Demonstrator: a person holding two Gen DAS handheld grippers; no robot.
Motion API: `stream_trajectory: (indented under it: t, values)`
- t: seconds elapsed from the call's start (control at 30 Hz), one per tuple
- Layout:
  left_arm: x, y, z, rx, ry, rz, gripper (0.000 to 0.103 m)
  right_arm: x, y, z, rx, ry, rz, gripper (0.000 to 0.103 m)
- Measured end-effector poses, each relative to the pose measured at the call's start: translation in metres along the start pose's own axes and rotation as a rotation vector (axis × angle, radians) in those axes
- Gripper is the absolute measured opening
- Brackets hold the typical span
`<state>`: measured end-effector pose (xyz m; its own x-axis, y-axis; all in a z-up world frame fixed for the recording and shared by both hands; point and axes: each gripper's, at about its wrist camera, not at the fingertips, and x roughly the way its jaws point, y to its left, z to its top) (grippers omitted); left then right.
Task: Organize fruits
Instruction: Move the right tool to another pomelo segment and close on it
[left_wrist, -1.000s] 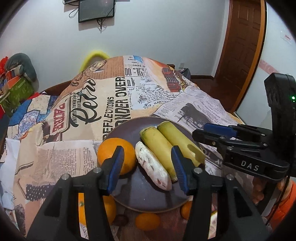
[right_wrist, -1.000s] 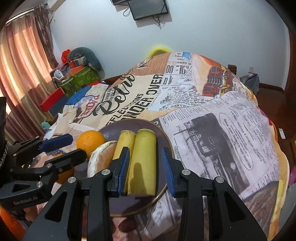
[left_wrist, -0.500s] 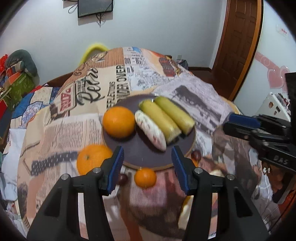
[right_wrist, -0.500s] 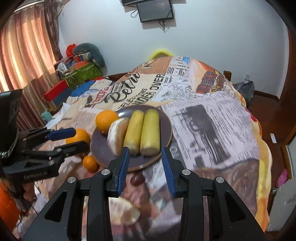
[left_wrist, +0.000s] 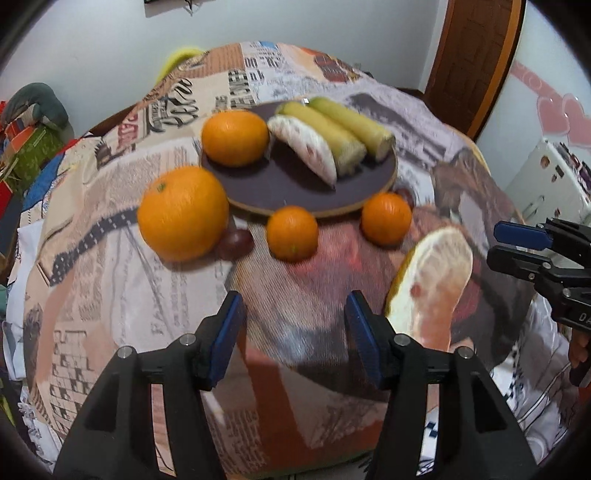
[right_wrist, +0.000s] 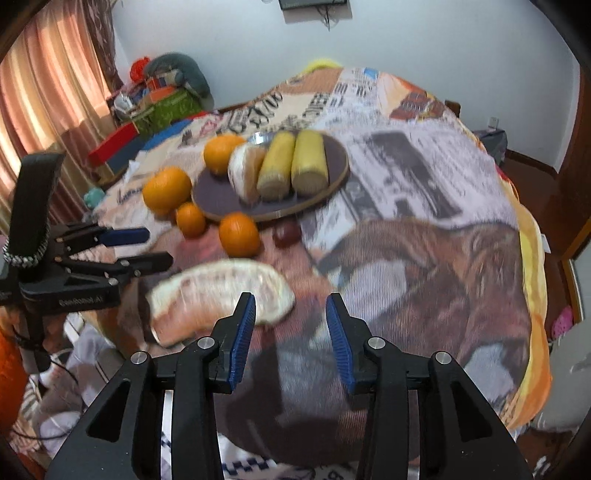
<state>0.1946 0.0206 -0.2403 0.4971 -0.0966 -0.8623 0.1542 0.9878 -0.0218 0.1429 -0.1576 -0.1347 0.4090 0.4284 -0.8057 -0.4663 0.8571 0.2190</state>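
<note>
A dark round plate holds an orange, a peeled pomelo segment and two yellow banana pieces. Off the plate, on the printed cloth, lie a big orange, two small oranges, a dark small fruit and a large pomelo wedge. My left gripper hovers over bare cloth left of the wedge. Its jaws are opening with nothing between them. My right gripper hangs just right of the wedge, jaws also opening and empty.
The table is draped in a newspaper-print cloth that falls off at the right and near edges. Boxes and bags are piled by the curtain at the left. A wooden door stands behind on the right.
Both grippers have drawn back from the plate toward the near table edge, so the loose oranges and the pomelo wedge have come into view. Both pairs of jaws stand a little wider.
</note>
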Motion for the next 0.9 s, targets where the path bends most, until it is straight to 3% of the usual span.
stream_trajectory:
  t: [0.1, 0.27, 0.47, 0.73, 0.9]
  values:
    - [0.001, -0.005, -0.007, 0.000, -0.010, 0.012, 0.058, 0.007, 0.000, -0.007, 0.007, 0.032, 0.010, 0.037]
    - [-0.003, -0.010, -0.007, -0.016, -0.014, -0.030, 0.058, 0.013, 0.006, -0.008, -0.044, 0.044, -0.008, 0.040]
    - [-0.002, -0.030, -0.007, 0.046, -0.008, -0.055, 0.058, 0.021, -0.001, 0.002, -0.033, 0.038, -0.039, 0.041]
    - [0.004, -0.056, 0.002, 0.084, 0.003, -0.159, 0.058, 0.017, -0.015, 0.011, -0.002, 0.031, -0.086, 0.041]
    - [0.004, -0.056, 0.007, 0.078, -0.009, -0.149, 0.058, 0.002, -0.016, 0.012, 0.044, 0.005, -0.045, 0.041]
